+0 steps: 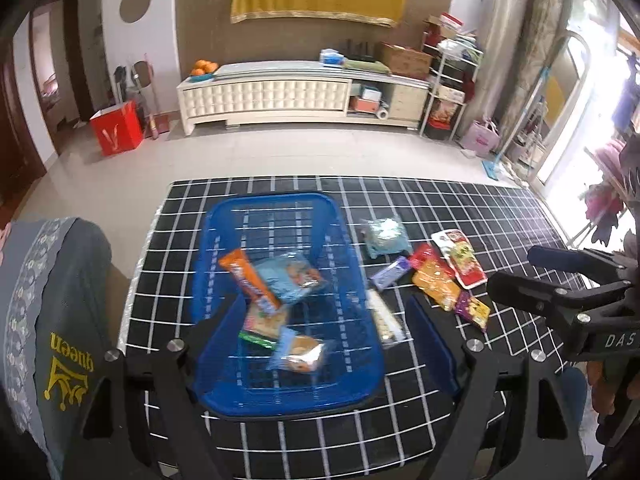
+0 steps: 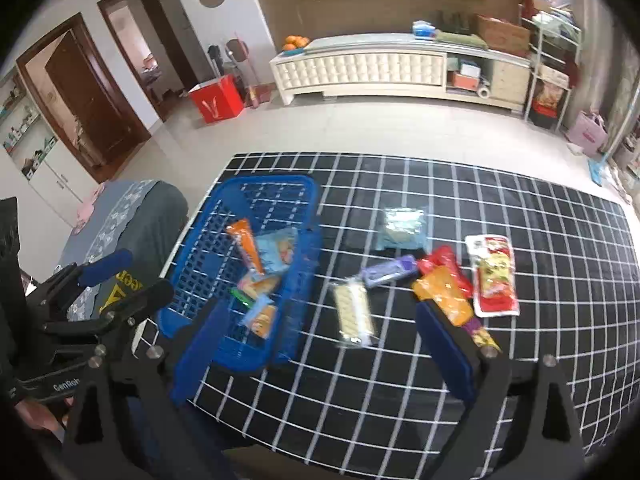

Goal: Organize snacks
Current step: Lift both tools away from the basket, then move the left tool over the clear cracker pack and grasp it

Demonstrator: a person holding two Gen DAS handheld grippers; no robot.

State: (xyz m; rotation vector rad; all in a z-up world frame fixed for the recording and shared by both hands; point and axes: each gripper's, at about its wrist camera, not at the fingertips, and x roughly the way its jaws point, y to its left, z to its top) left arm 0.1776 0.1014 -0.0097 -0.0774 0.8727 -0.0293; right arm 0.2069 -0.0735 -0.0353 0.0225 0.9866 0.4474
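Black grid-patterned tabletop (image 2: 460,360) carries a blue basket (image 1: 332,216) near its left edge, holding several snack packets (image 1: 288,276); further packets (image 2: 494,276) lie mid-table to the basket's right. Left gripper (image 1: 320,328) and right gripper (image 2: 324,332) hover, fingers spread, empty.

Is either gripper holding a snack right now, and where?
Nothing is held: left gripper and right gripper both stand open and empty above the basket.

Snack labels (image 1: 276,280) blurred, unreadable; basket (image 1: 224,396) near rim behind tool.
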